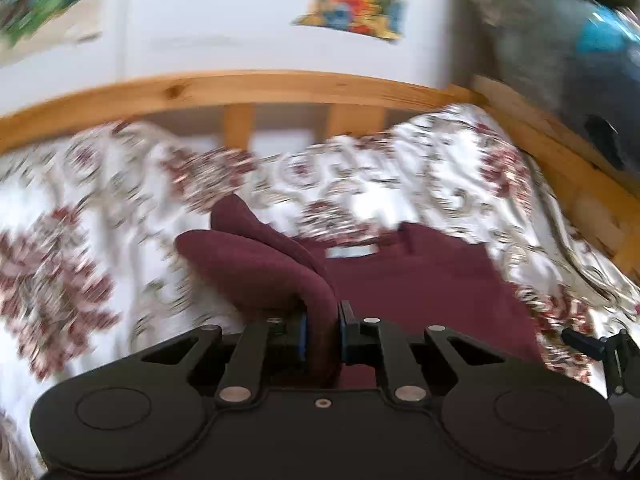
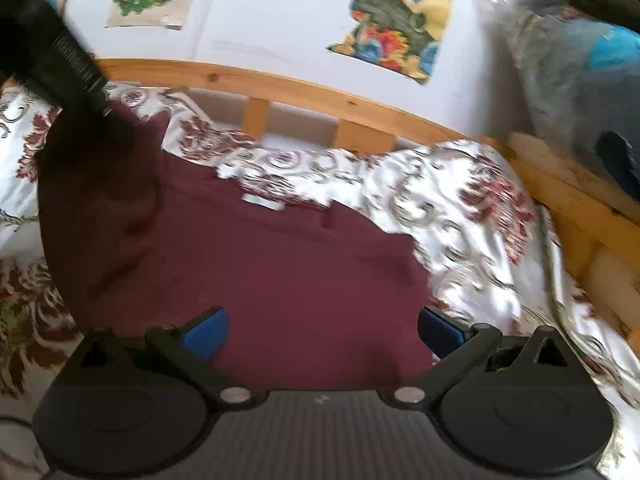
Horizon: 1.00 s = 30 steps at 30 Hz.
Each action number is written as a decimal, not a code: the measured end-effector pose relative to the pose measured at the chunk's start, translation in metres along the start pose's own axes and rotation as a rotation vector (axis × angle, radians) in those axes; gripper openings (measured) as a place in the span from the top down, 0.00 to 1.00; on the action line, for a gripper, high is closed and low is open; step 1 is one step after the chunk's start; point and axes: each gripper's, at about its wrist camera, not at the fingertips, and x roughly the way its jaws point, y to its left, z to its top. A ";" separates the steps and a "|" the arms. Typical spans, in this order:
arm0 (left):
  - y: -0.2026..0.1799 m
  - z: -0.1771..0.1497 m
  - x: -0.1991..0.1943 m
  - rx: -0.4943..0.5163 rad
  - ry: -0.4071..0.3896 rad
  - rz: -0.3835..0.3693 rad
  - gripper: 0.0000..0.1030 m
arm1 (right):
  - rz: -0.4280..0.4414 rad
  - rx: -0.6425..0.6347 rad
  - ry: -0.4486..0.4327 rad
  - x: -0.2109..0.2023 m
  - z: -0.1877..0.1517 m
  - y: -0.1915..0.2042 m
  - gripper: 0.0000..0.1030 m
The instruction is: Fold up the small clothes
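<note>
A dark maroon garment [image 1: 420, 280] lies spread on a floral bedspread [image 1: 80, 240], with a white label [image 1: 352, 251] at its neck. My left gripper [image 1: 323, 320] is shut on a fold of its left edge, and that flap [image 1: 256, 264] stands lifted and curls over. In the right wrist view the left gripper [image 2: 60, 60] appears as a black shape at the upper left, holding the raised cloth [image 2: 100, 184]. My right gripper [image 2: 322, 332] hovers open over the garment's [image 2: 280, 260] near right part, with nothing between its blue pads [image 2: 206, 334].
A wooden bed rail [image 1: 240, 88] with slats runs along the back and the right side [image 2: 580, 208]. Colourful posters [image 2: 396, 20] hang on the white wall behind it. A grey and blue bulky object [image 1: 560, 60] sits at the upper right.
</note>
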 end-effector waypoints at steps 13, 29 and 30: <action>-0.125 -0.027 0.066 0.176 0.146 -0.149 0.85 | -0.160 0.166 0.121 -0.021 -0.046 -0.081 0.00; -0.101 -0.026 -0.021 0.144 -0.059 -0.374 0.02 | -0.163 0.193 0.122 -0.021 -0.047 -0.091 0.00; -0.094 -0.028 -0.028 0.153 -0.081 -0.371 0.02 | -0.161 0.190 0.116 -0.021 -0.045 -0.091 0.00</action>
